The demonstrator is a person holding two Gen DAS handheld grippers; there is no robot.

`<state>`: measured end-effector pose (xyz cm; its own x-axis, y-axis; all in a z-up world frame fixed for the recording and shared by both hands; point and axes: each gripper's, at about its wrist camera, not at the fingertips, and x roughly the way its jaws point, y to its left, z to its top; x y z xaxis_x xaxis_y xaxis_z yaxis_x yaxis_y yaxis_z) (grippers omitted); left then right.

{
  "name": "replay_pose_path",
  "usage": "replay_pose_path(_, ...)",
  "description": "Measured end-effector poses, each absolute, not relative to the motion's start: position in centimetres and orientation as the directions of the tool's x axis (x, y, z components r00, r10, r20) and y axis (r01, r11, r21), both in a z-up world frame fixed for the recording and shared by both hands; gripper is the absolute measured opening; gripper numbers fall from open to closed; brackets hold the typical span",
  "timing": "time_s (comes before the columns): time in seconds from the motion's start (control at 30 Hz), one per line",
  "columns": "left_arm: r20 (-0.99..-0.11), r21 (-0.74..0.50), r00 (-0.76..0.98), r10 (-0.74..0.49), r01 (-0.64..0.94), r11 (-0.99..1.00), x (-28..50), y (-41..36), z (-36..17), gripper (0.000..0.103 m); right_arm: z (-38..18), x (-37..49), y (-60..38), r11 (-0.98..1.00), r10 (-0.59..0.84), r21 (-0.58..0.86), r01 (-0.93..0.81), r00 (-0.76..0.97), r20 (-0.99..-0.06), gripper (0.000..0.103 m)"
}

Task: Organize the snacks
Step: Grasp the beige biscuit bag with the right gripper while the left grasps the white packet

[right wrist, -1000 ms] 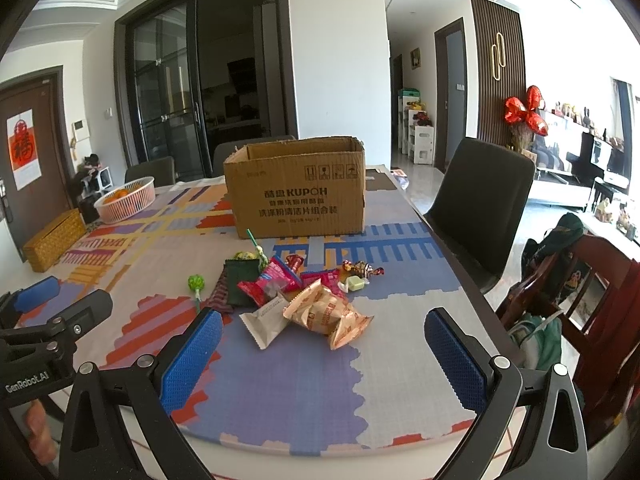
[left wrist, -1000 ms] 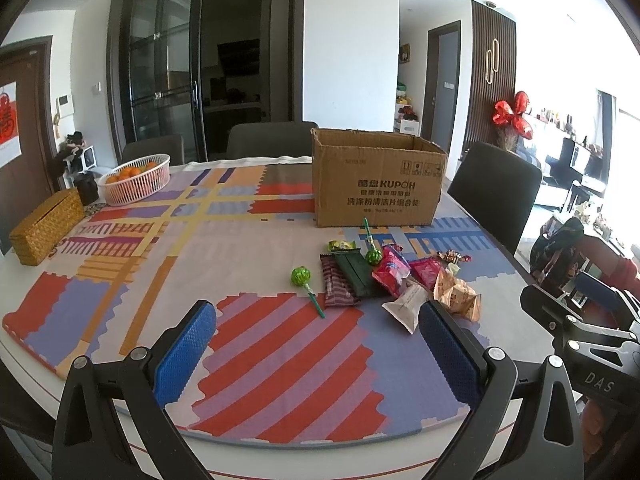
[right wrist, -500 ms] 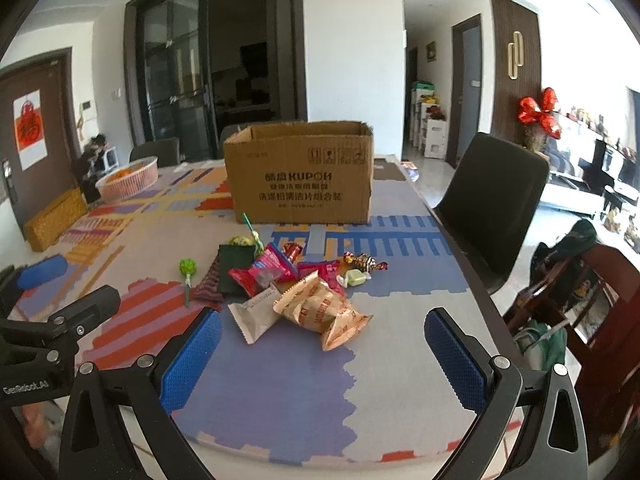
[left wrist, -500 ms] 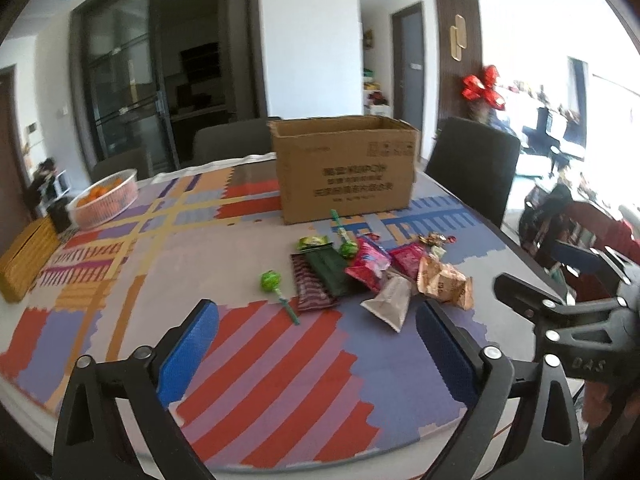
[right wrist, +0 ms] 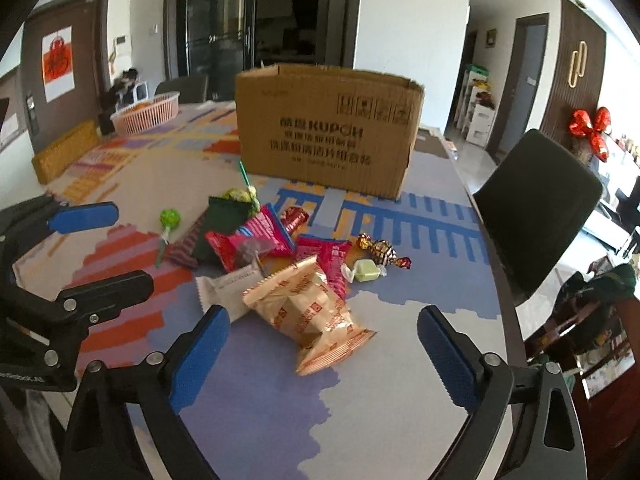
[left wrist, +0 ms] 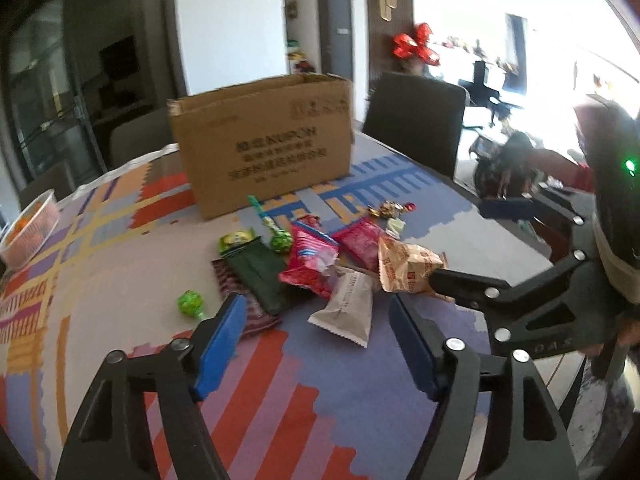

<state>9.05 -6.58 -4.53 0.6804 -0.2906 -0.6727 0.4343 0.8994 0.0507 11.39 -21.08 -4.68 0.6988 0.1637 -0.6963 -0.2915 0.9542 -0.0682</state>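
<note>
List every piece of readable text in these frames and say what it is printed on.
"KUPOH": cardboard box, front face; the Chinese lines below it are too blurred to read.
"DAS" (partly cut off): right gripper body, seen from the left wrist.
Snack packets, such as the tan packet: print too small to read.
Red poster on the door: a sign, unreadable.

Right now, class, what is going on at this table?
A person holds a gripper in each hand over a pile of snacks on a patterned table. The left gripper is closing, aimed near the white packet, with nothing between its fingers. The right gripper is also closing, empty, in front of the gold packet. Nothing is picked up yet; the cardboard box stands open behind the pile.
</note>
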Motion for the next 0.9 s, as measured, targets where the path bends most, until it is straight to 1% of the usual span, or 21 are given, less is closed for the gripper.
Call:
replay_pose_path(0.07, -0.685, 0.049, 0.659, -0.312, 0.468, 0.882, 9.7, -7.2, -5.0, 0.064, -5.2, 12.1, -21.1, 0.948, 0.159, -0.083, -0.306, 0.686, -0.71, 0.091)
replay_pose_path(0.17, -0.705, 0.027, 0.617, -0.349, 0.515, 0.857, 10.6, -7.8, -5.8, 0.058, -5.8, 12.9, -21.2, 0.939, 0.171, -0.083, -0.333, 0.665, -0.727, 0.087)
replay_pose_path(0.23, -0.712, 0.015, 0.6, -0.365, 0.533, 0.846, 11.1, -8.1, -6.2, 0.057, -6.2, 13.4, -21.3, 0.933, 0.191, -0.067, -0.353, 0.646, -0.739, 0.084)
replay_pose_path(0.37, -0.729, 0.008, 0.574, -0.373, 0.551, 0.834, 12.0, -8.6, -7.0, 0.045, -6.9, 14.5, -21.5, 0.924, 0.214, -0.045, -0.38, 0.611, -0.762, 0.077)
replay_pose_path(0.43, -0.737, -0.011, 0.554, -0.387, 0.562, 0.827, 12.5, -8.8, -7.4, 0.041, -7.2, 15.0, -21.6, 0.922, 0.225, -0.031, -0.387, 0.597, -0.77, 0.076)
replay_pose_path(0.6, -0.737, -0.012, 0.545, -0.399, 0.579, 0.815, 12.9, -9.2, -7.9, 0.041, -7.5, 15.5, -21.5, 0.912, 0.247, -0.017, -0.41, 0.583, -0.774, 0.071)
replay_pose_path(0.67, -0.747, -0.018, 0.532, -0.399, 0.584, 0.812, 13.1, -9.4, -8.2, 0.041, -7.7, 15.6, -21.4, 0.907, 0.258, -0.013, -0.422, 0.578, -0.775, 0.067)
replay_pose_path(0.8, -0.758, -0.002, 0.527, -0.384, 0.587, 0.809, 13.5, -9.8, -9.0, 0.04, -8.2, 15.9, -21.5, 0.904, 0.273, 0.009, -0.427, 0.561, -0.782, 0.063)
replay_pose_path(0.9, -0.766, -0.003, 0.519, -0.379, 0.586, 0.81, 13.7, -10.0, -9.3, 0.039, -8.6, 16.0, -21.7, 0.908, 0.275, 0.024, -0.418, 0.551, -0.788, 0.058)
